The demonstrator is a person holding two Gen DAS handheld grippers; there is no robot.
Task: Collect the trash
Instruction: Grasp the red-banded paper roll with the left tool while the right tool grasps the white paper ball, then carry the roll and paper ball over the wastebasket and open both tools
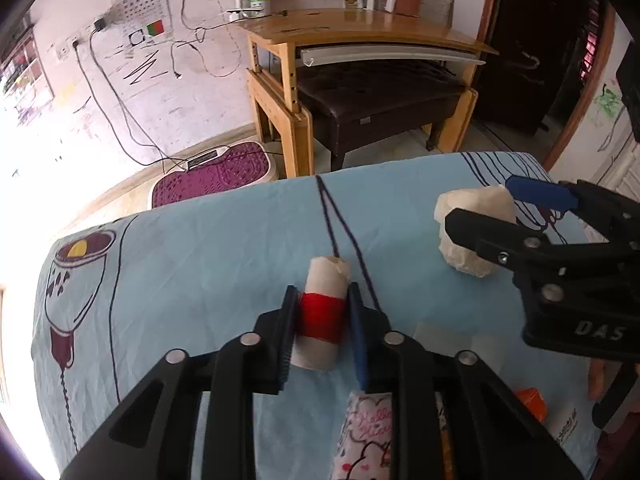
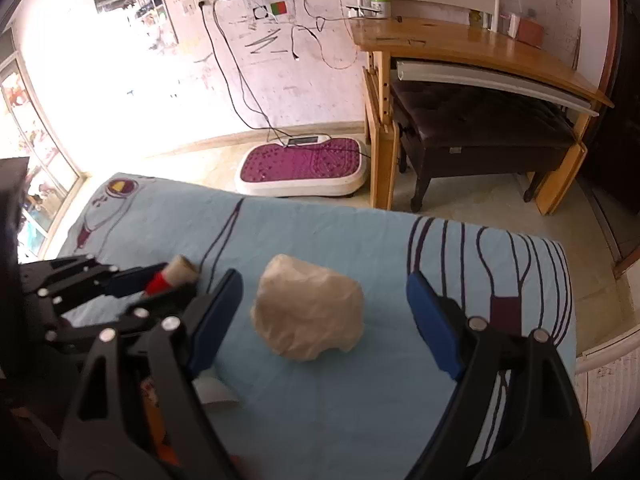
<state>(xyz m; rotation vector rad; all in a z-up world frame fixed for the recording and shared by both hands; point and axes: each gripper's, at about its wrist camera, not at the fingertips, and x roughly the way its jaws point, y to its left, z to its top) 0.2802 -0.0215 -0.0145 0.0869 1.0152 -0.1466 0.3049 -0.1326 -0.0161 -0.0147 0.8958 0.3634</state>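
Left gripper [image 1: 322, 312]: jaws clamped on the red-banded paper roll [image 1: 322, 312] lying on the blue bed sheet [image 1: 200, 260].
Right gripper [image 2: 326, 308]: jaws spread wide — either side of the crumpled white wad [image 2: 308, 308], not touching it.
Wad: on the sheet, right of the roll.

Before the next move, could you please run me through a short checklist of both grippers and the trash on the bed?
1. Left gripper shut on the red-banded roll: ok.
2. Roll gripped on its red band: ok.
3. Right gripper open: ok.
4. White crumpled wad between the right gripper's fingers, not pinched: ok.
5. Wad lies alone on the blue sheet: ok.
6. Trash bin in view: not ok.
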